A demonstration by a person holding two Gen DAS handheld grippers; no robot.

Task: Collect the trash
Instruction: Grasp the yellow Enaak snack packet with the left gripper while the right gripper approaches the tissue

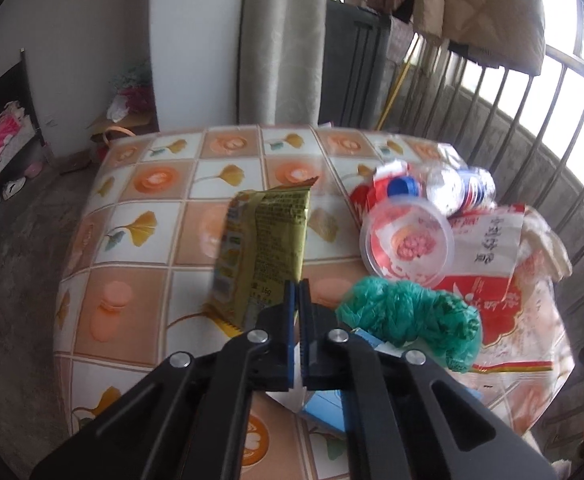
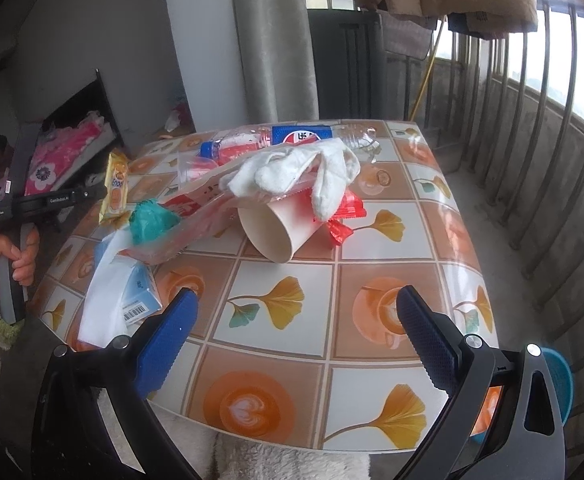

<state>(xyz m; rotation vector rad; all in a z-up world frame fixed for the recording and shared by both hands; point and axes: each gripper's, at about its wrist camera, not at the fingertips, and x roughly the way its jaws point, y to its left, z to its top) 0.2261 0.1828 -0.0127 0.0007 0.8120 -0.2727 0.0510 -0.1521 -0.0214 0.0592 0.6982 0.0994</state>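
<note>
Tiled-pattern table (image 2: 372, 280) carries the trash pile at 12 o'clock in the right wrist view: white cloth (image 2: 304, 176) on top, paper cup (image 2: 275, 228) on its side below it. Left gripper (image 1: 299, 286) clamped on the lower corner of the yellow-green snack wrapper (image 1: 263, 236), lifted upright. Right gripper (image 2: 296, 332) jaws wide apart, nothing between

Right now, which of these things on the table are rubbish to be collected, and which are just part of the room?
Trash:
snack wrapper, pinched in the left gripper
green plastic bag
paper cup
plastic bottle
red wrappers

Just there:
table
curtain
hanging jacket
railing
</note>
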